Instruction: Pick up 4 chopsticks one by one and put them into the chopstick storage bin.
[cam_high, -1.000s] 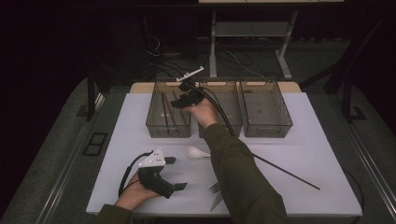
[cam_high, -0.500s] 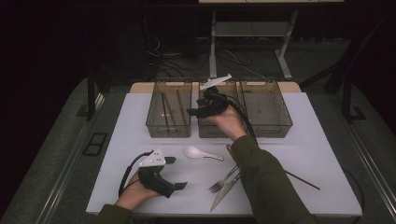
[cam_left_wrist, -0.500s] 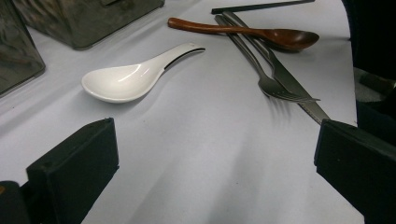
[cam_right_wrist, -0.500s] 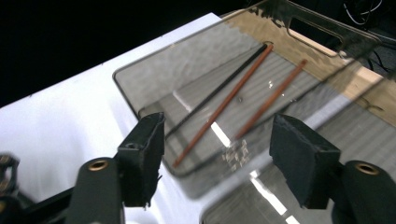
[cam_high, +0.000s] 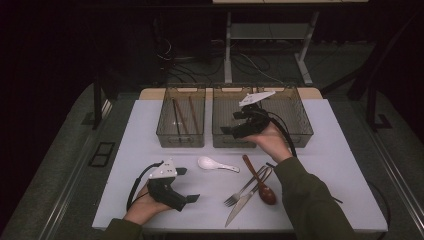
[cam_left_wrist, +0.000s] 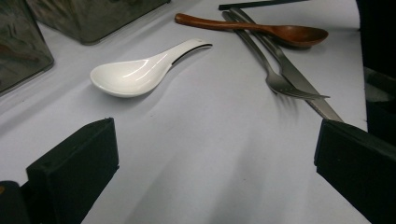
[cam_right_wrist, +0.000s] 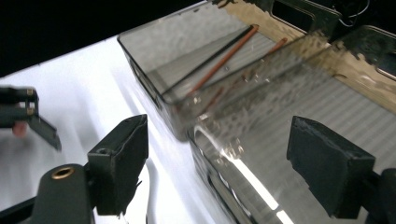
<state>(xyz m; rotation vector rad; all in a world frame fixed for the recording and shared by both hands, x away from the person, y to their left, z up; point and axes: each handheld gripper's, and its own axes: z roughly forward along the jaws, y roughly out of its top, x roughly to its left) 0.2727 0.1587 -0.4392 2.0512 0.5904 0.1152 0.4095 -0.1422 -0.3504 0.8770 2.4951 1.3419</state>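
Chopsticks (cam_high: 182, 116) lie sorted in the left bin (cam_high: 165, 134); spoons, fork (cam_high: 245, 187) and knife (cam_high: 245, 204) remain on the table (cam_high: 340, 165), with the right gripper (cam_high: 240, 125) empty, jaws just widened, and the left gripper (cam_high: 187, 192) open, empty.

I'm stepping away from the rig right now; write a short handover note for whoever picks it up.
Right gripper: jaws have just been opening, nothing between them, over the middle bin.
Left gripper: open, empty, resting on the table near the white soup spoon.
Done: chopsticks lie in the left bin.
Left: white soup spoon, wooden spoon, fork and knife lie unsorted on the table; the right bin looks empty.
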